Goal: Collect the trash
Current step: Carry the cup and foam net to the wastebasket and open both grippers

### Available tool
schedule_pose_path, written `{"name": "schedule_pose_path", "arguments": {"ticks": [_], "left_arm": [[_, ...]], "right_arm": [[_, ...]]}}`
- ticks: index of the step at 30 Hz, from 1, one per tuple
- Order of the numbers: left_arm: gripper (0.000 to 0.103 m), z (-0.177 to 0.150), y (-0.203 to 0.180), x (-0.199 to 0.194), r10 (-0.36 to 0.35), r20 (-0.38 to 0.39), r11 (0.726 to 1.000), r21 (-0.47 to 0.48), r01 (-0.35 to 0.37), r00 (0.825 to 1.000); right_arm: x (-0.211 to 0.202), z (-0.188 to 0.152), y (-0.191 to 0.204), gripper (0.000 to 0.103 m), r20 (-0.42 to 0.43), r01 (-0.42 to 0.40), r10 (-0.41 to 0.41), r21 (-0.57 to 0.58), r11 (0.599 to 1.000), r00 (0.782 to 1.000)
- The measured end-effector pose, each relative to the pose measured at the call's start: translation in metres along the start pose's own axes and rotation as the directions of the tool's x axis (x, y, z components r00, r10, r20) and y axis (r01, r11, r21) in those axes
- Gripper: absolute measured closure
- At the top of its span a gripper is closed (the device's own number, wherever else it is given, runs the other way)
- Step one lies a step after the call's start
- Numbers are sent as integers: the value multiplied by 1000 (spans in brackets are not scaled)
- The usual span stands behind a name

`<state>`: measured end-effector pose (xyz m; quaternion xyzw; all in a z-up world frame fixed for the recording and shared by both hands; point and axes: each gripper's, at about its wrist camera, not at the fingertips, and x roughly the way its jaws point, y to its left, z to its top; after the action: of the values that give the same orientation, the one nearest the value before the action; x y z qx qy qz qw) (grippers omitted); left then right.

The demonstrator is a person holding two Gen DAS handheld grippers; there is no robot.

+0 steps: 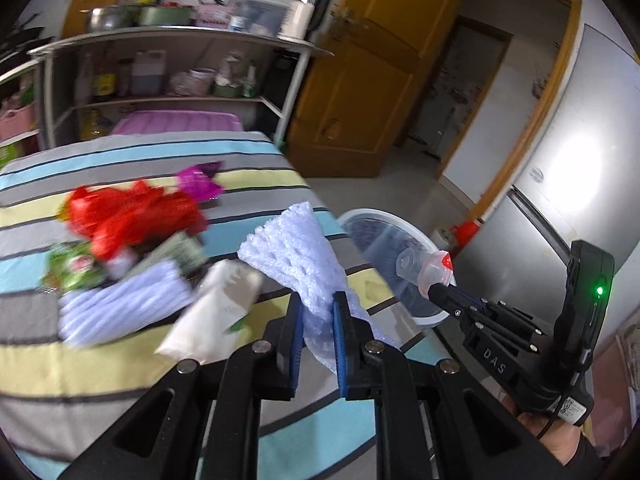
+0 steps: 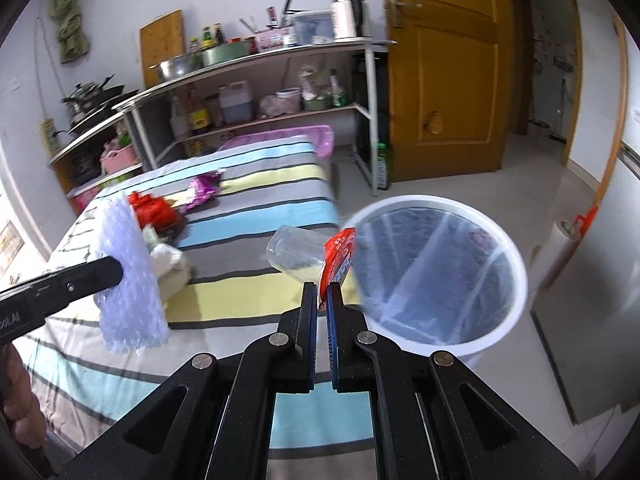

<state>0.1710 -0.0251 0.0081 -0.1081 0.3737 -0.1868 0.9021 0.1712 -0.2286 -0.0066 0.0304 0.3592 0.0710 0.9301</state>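
In the left wrist view we see our left gripper [image 1: 317, 334] nearest us, its jaws pinched narrow on a white foam net [image 1: 298, 256] that fans up toward 12 o'clock, lifted clear of the striped cloth [image 1: 132, 372]. At 3 o'clock our right gripper [image 1: 434, 293] reaches in from the side, its jaws clamped on the red torn lid of a clear cup [image 1: 416, 266], which hangs over the bin [image 1: 430, 320]. A hand shows at the lower right under that gripper's handle.

On the cloth at 9 to 10 o'clock, more trash lies blurred: a white pouch [image 1: 212, 312] just beside the net, a second foam net [image 1: 120, 304], a green wrapper [image 1: 74, 268], a red bag [image 1: 136, 212] and, farther off at 11 o'clock, a purple wrapper [image 1: 200, 182].

In the right wrist view the cup tilts just above our right gripper's tips, a little pale liquid pooled in it, its red lid nipped between the nearly shut jaws. The bin stands at 2 o'clock, white-rimmed and lined with a clear bag, touching the table edge. At 9 o'clock the left gripper holds the foam net above the cloth.

Beyond the table at 12 o'clock stands a shelf [image 1: 172, 36] with bowls and bottles, and at 1 o'clock a wooden door [image 1: 380, 60].
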Motion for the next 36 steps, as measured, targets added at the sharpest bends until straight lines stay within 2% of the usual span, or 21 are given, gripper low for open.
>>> {"name": "schedule_pose_path", "arguments": {"ticks": [8,13,21,23,24,26,27,31,36], "left_arm": [[88,30,-41,56,-78,-58,995,57,82,995],[87,42,-63,95,-123,-115,988,74,132,986],[85,44,-78,142,-118,-205,988,79,136,972],[81,44,-78,149,-115,-220,989,70,134,969],[79,43,-77,151,-124,-229,988,61,142,965],[64,42,-74,155,-136,-244,988,41,151,960],[62,42,-73,156,-142,-244,987,33,154,959],[61,40,-66,148,-152,-230,987,13,159,961],[61,40,-67,119,-151,-162,988,17,156,975]], "right_arm": [[15,6,-50,98,-20,67,-66,57,996,998],[33,7,-76,98,-52,85,-81,94,992,995],[70,-3,-109,98,-149,94,-71,153,984,986],[75,-5,-111,98,-161,93,-68,157,983,985],[77,-7,-113,98,-162,95,-69,157,983,984],[77,-8,-115,95,-162,99,-73,157,983,984],[77,-8,-115,90,-160,97,-71,162,982,985],[69,-8,-115,71,-136,101,-79,168,981,988],[46,-5,-108,71,-95,90,-74,178,980,993]]}}
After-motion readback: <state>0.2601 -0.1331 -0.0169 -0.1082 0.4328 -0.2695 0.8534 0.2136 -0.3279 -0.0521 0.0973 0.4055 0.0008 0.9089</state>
